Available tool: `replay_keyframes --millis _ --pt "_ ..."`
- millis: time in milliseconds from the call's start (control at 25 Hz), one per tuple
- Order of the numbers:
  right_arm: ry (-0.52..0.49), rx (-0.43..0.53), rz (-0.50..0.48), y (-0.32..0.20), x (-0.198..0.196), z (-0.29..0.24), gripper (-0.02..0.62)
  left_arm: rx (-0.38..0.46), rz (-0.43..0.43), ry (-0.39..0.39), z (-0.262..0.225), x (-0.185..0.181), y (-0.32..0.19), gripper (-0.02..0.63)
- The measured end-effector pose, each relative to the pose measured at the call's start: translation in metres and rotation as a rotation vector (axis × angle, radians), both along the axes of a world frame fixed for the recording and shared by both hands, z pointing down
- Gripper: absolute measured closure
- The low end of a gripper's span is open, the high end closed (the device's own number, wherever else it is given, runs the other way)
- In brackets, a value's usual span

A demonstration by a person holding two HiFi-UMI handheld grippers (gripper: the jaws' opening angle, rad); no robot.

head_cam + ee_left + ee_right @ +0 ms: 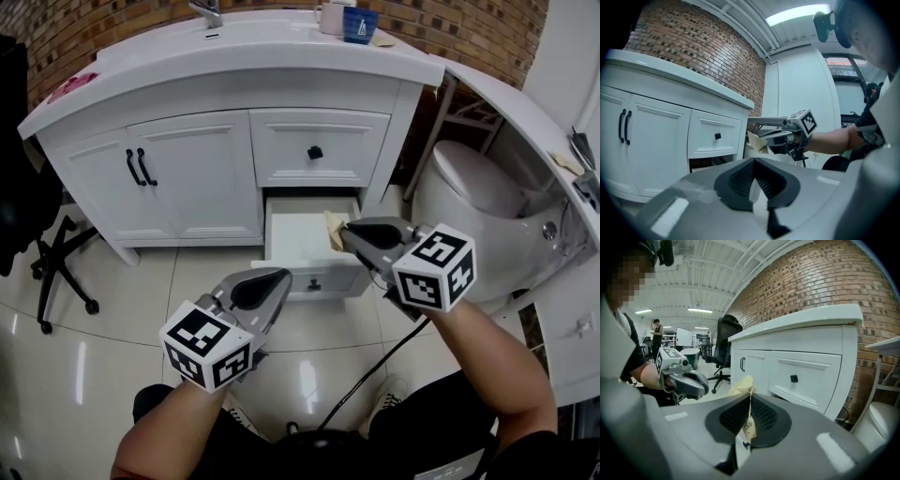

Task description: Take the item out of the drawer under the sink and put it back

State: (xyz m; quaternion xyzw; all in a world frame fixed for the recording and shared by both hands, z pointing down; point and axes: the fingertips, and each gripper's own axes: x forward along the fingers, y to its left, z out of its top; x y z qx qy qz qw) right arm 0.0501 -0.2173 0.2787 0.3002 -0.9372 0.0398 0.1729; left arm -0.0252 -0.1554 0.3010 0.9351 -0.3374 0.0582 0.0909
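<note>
Brick wall (112, 23): rough red-brown brick behind the unit.
Floor (122, 309): glossy pale tiles that catch reflections.
Vanity cabinet (187, 178): white, smooth, with panelled fronts and a rounded countertop. It has two doors and two drawers.
Toilet (478, 187): one, white and glossy with an oval lid, right of the cabinet.
Office chair (56, 253): one, black, with a star base, at the left.
Lower drawer (291, 234): pulled open, plain white inside.
Upper drawer (281, 150): shut.
Right gripper (349, 229): grey shell with ribbed black pads. Its jaws are pinched together on the packet.
Left gripper (274, 281): same build. Its jaws are closed with nothing between them, and it hangs low in front of the drawer.
Marker cubes (208, 342): two, white with black squares, one per gripper.
Packet (332, 230): one, flat, pale-yellow paper, creased, with small print. It is held above the open drawer, clear of it.
Blue cup (360, 24): one, on the countertop.
Bar handles (141, 167): two, black, on the doors.
Knobs (315, 152): two, black and square, one per drawer.
</note>
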Motion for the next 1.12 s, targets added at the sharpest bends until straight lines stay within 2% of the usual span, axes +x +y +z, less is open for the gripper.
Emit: replay_keyframes --millis 640,840,1120 --pt "-0.133 0.027 0.041 0.079 0.024 -0.023 0.586 0.038 0.046 0.005 -0.010 0.016 0.021 0.600" --pt "-0.156 -0.014 0.081 0.078 0.032 0.000 0.586 0.051 0.017 -0.002 -0.013 0.013 0.018 0.600" --pt "-0.188 -0.022 0.121 0.071 0.048 0.001 0.586 0.053 0.015 -0.026 -0.008 0.016 0.012 0.601"
